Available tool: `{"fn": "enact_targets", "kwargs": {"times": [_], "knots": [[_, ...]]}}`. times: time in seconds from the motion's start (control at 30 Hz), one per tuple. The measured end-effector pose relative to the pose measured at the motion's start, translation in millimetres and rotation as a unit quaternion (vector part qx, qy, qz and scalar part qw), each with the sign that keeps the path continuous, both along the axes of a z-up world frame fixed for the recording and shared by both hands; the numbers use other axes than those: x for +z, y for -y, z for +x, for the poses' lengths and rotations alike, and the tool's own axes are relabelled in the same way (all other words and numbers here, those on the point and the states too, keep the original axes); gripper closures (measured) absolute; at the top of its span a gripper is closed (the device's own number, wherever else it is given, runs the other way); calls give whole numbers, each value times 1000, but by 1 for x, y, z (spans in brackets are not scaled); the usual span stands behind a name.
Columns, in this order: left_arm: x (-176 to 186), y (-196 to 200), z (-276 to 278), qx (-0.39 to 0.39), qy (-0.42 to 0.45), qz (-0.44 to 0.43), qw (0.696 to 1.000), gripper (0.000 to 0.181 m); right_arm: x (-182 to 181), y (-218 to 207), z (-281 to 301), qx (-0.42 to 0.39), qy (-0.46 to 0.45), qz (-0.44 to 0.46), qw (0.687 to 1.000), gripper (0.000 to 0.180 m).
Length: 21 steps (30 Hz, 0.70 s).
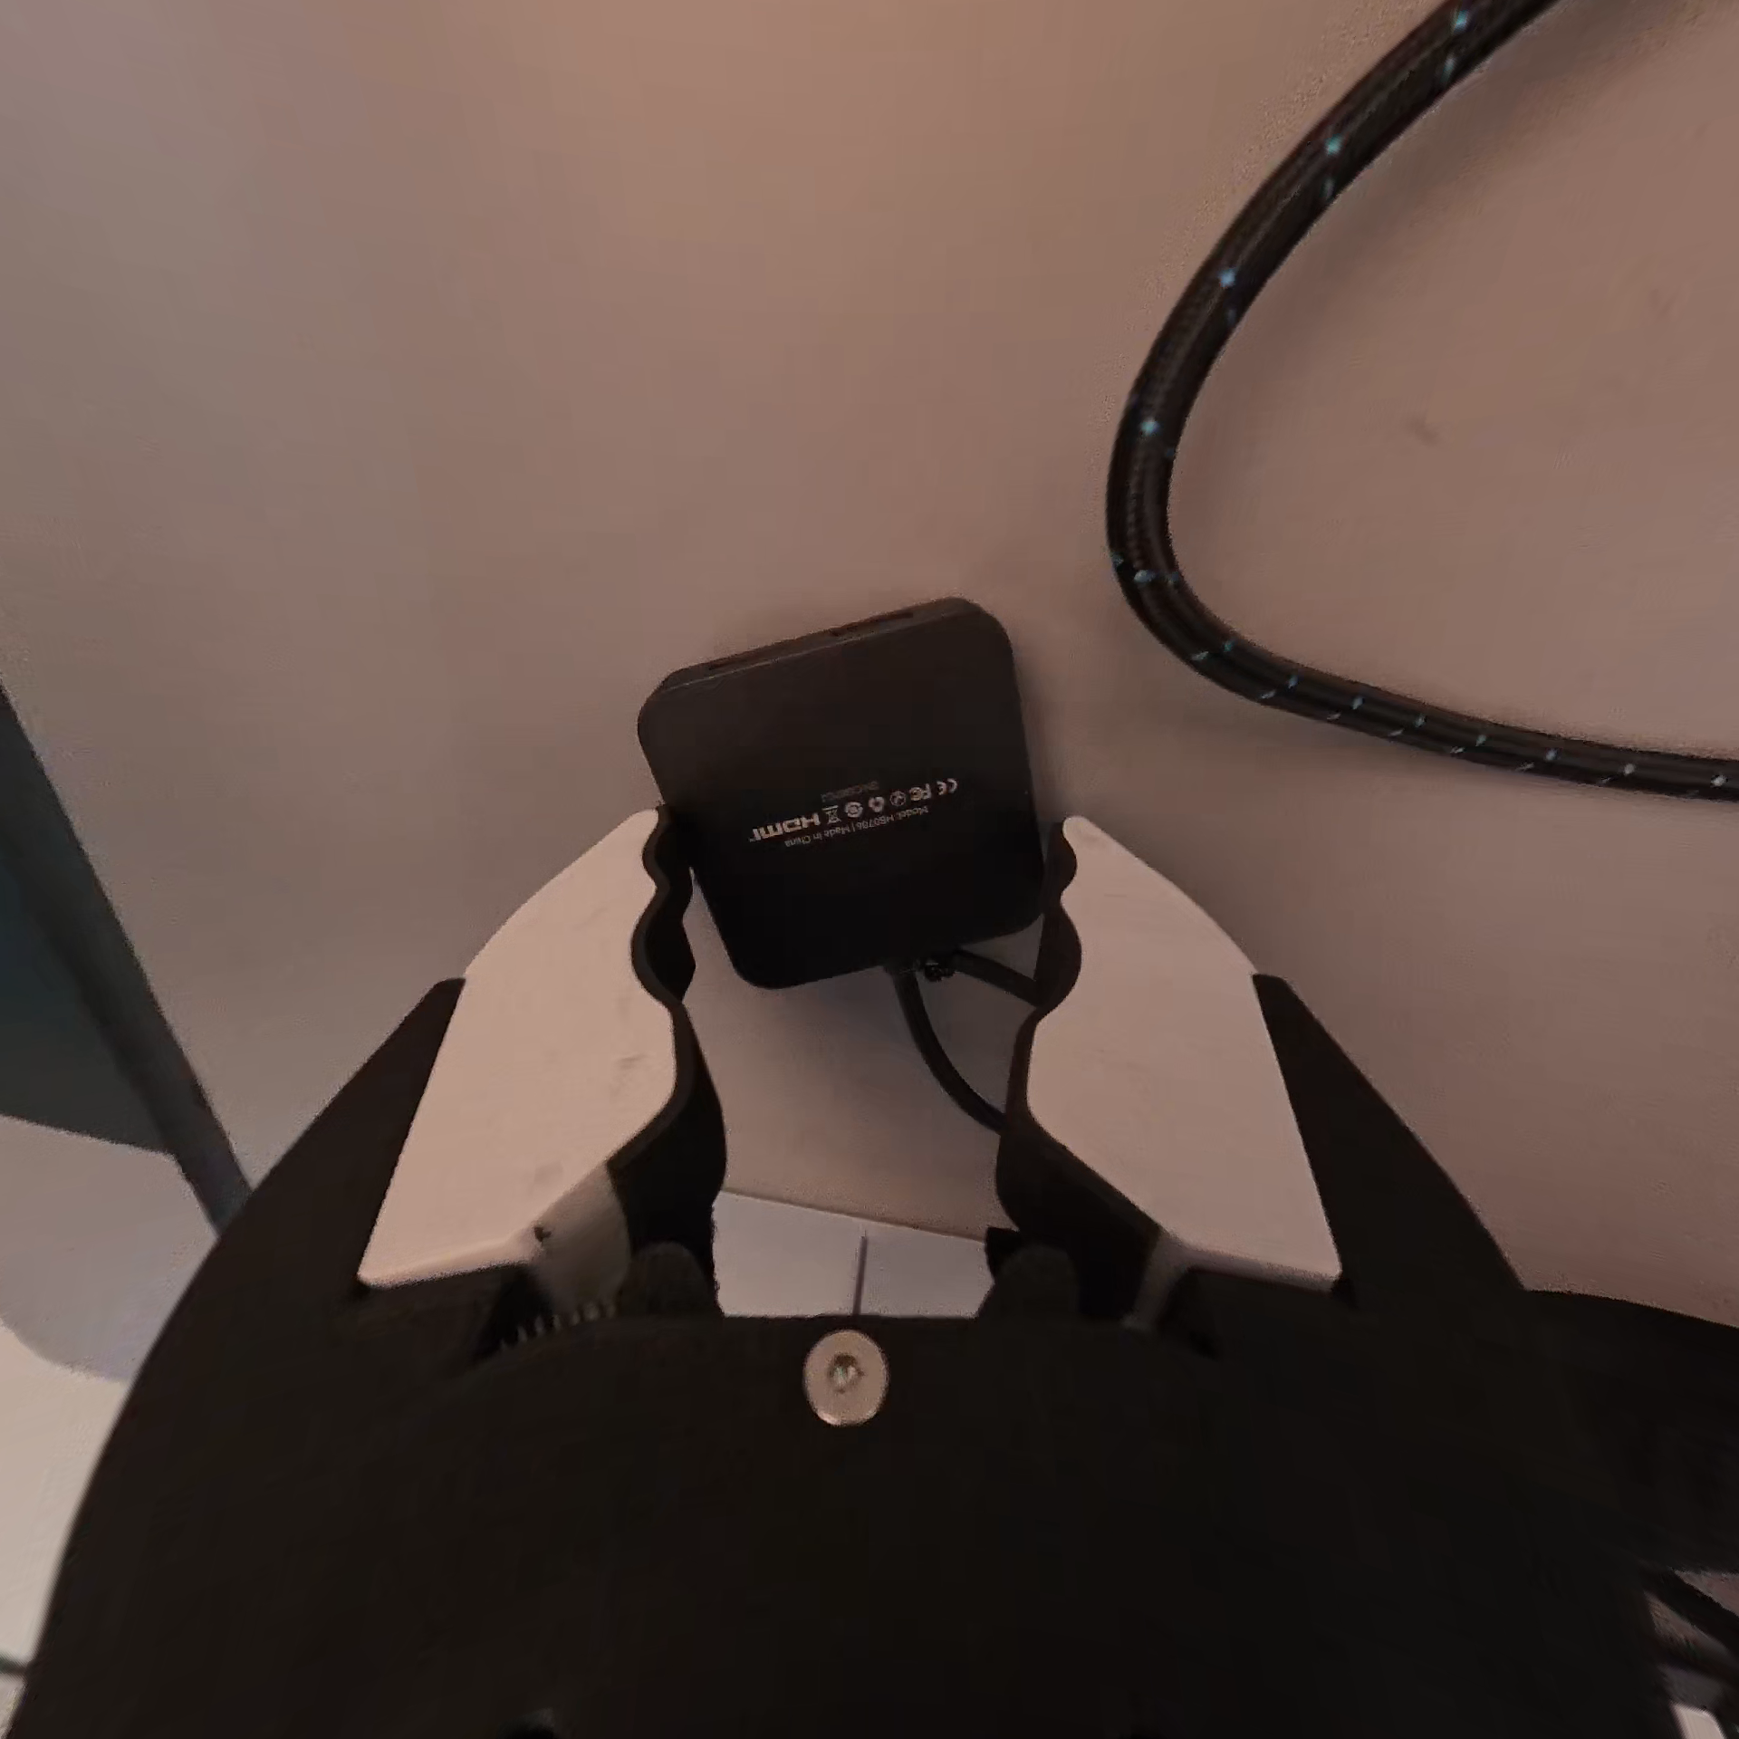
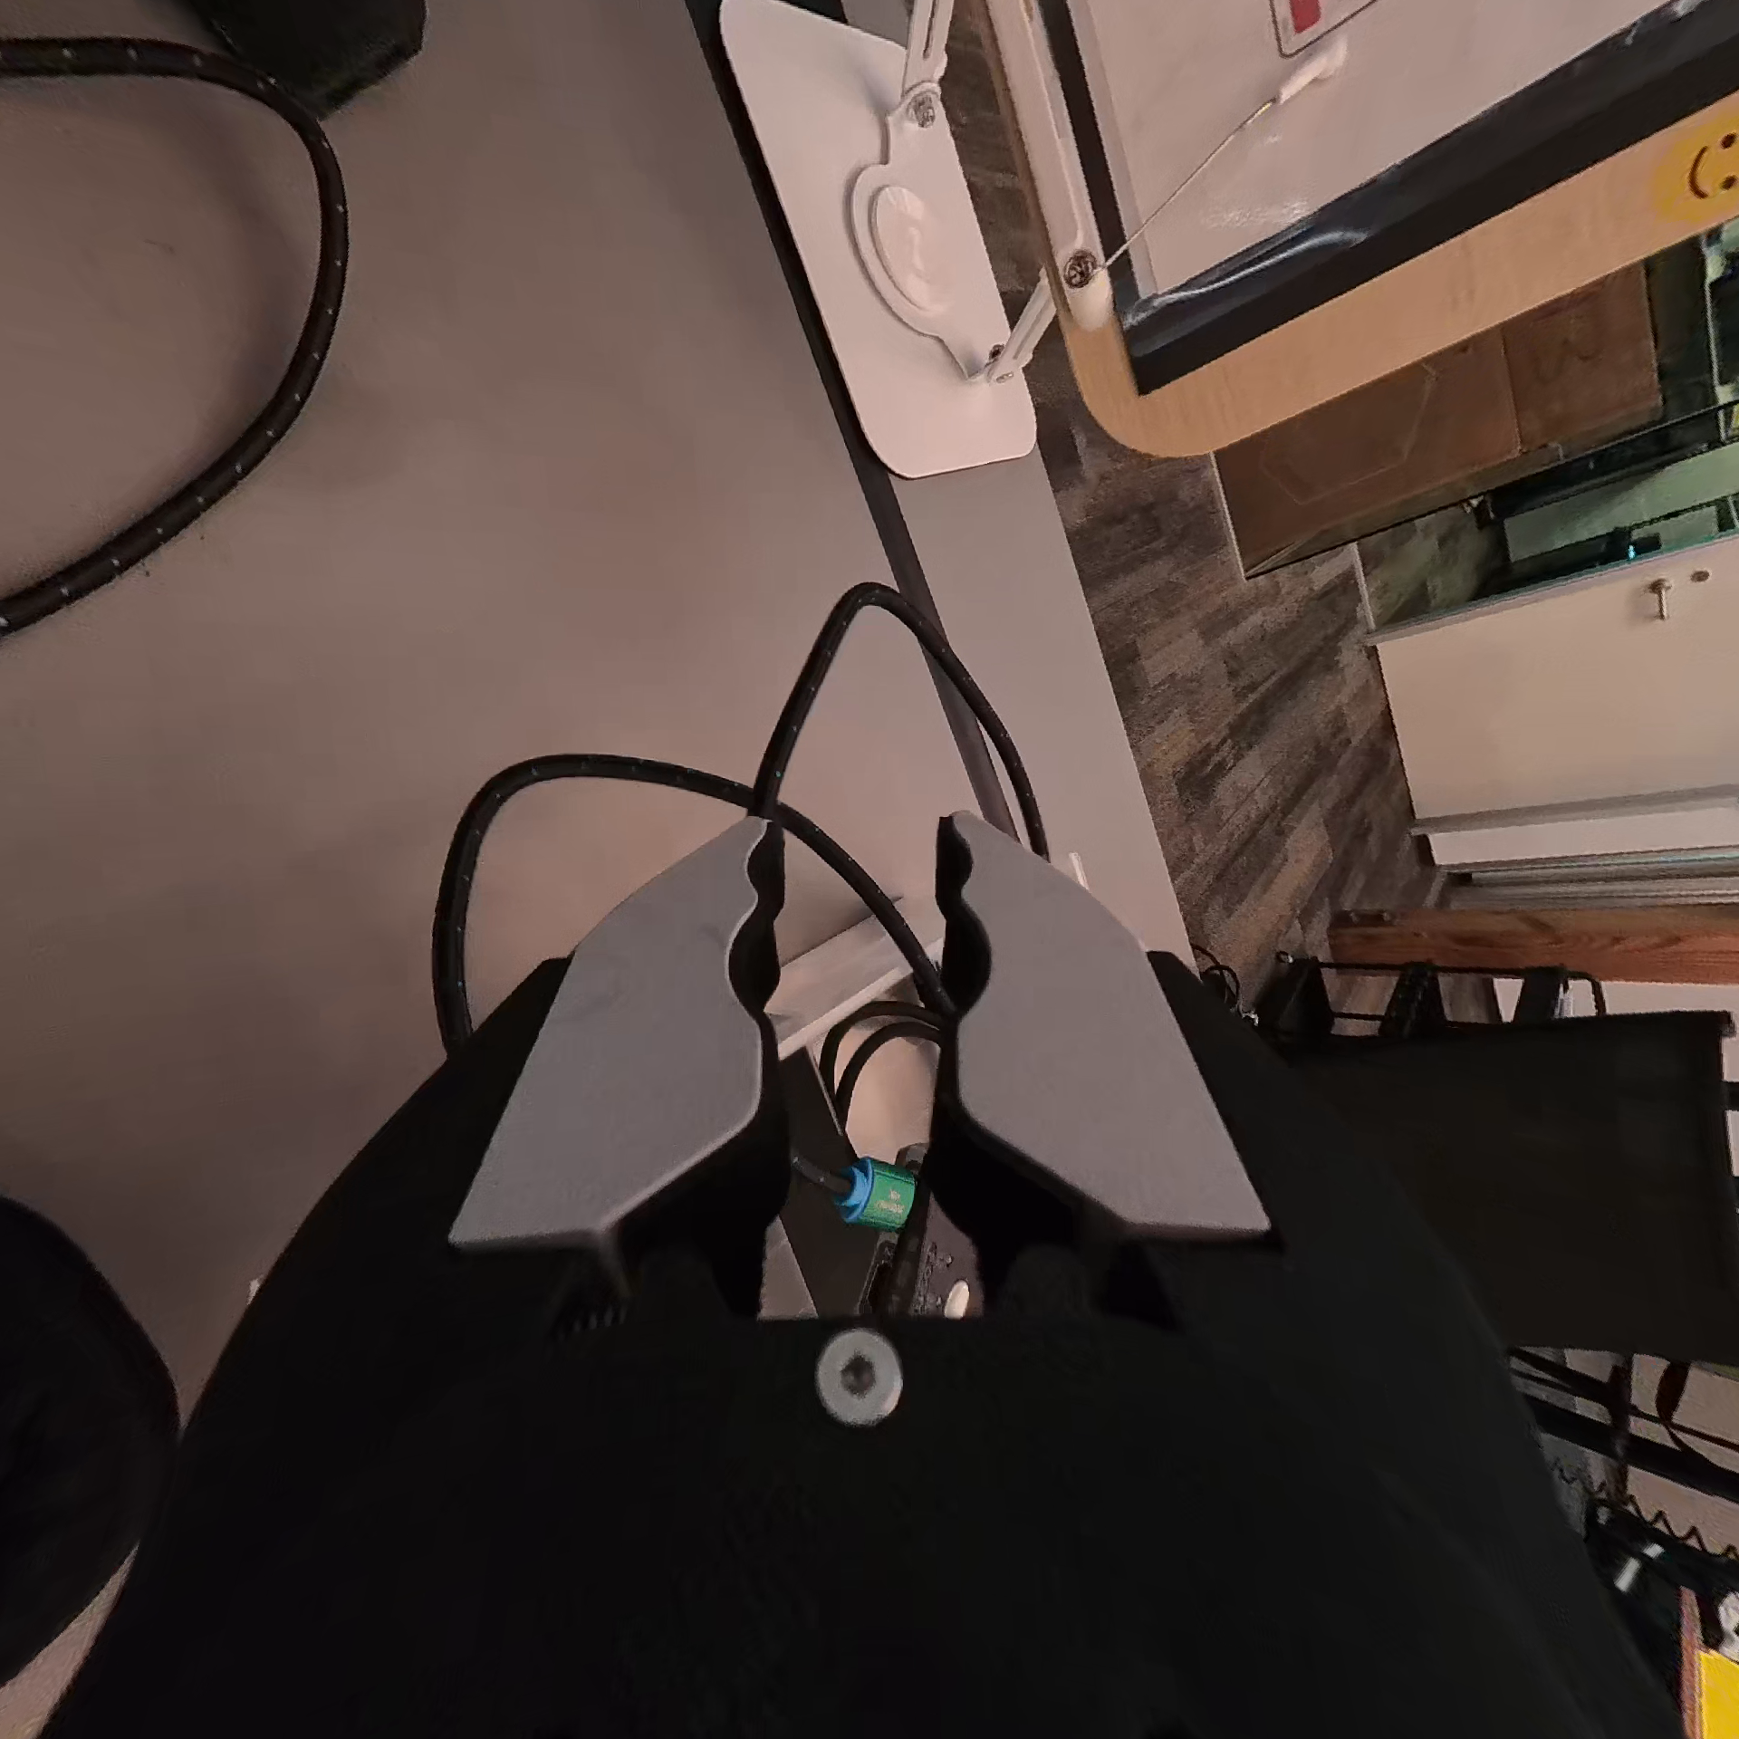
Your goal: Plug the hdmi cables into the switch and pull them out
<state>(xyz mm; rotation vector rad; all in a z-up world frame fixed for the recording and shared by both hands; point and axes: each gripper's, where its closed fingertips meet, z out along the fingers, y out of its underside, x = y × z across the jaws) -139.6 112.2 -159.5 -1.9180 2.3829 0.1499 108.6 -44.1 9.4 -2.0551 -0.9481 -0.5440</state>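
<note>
The black HDMI switch point(image 1: 833, 753) lies label side up on the pale table point(image 1: 470, 376). My left gripper point(image 1: 864, 842) is shut on its near half, with one pad on each side edge. A thin black lead point(image 1: 927, 1026) leaves the switch's near edge between the fingers. A black braided HDMI cable point(image 1: 1153, 442) curves across the table to the right of the switch. My right gripper point(image 2: 856, 847) is open over the table edge. Braided cable loops point(image 2: 452, 894) run under and past its fingertips. A green and blue connector point(image 2: 880, 1204) shows low between its fingers, not held.
A white lamp base point(image 2: 894, 235) stands at the table's edge point(image 2: 875, 452). A large braided cable loop point(image 2: 325, 245) lies on the table to the left. Beyond the edge are the patterned floor point(image 2: 1223, 659), a wood-framed board point(image 2: 1317, 311) and a black chair point(image 2: 1506, 1129).
</note>
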Motion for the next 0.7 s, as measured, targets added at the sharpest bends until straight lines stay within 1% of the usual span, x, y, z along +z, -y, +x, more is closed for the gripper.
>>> {"fn": "enact_targets", "kwargs": {"times": [0.17, 0.2, 0.27, 0.33, 0.43, 0.5, 0.57, 0.6, 0.63, 0.67, 0.7], "knots": [[5, -2, -1, -5, 33, 15, 999, 109, 7, 6, 8, -7, -6, 13, 1000, 148], [9, -3, -1, -3, 48, 27, 998, 106, 10, 7, 10, -9, -8, 17, 1000, 148], [23, -3, -1, -2, 86, 44, 995, 112, 16, 11, 13, -11, -13, 28, 999, 148], [38, -1, -2, -1, 126, 63, 990, 108, 23, 15, 16, -14, -18, 41, 999, 148], [63, 14, 0, 4, 200, 72, 977, 109, 32, 20, 20, -17, -24, 60, 998, 148], [78, 45, 9, -17, 258, 56, 964, 113, 37, 22, 23, -19, -28, 72, 997, 148], [80, 99, 17, -66, 290, -4, 955, 117, 41, 24, 24, -18, -34, 81, 996, 148], [76, 135, 16, -99, 287, -60, 951, 117, 42, 25, 25, -19, -36, 85, 996, 148], [70, 174, 10, -134, 272, -132, 944, 119, 43, 26, 26, -19, -36, 88, 995, 148], [63, 206, 4, -165, 254, -184, 935, 121, 44, 27, 27, -20, -37, 90, 995, 148], [56, 224, 1, -187, 240, -197, 932, 122, 44, 27, 28, -20, -38, 91, 995, 148]]}}
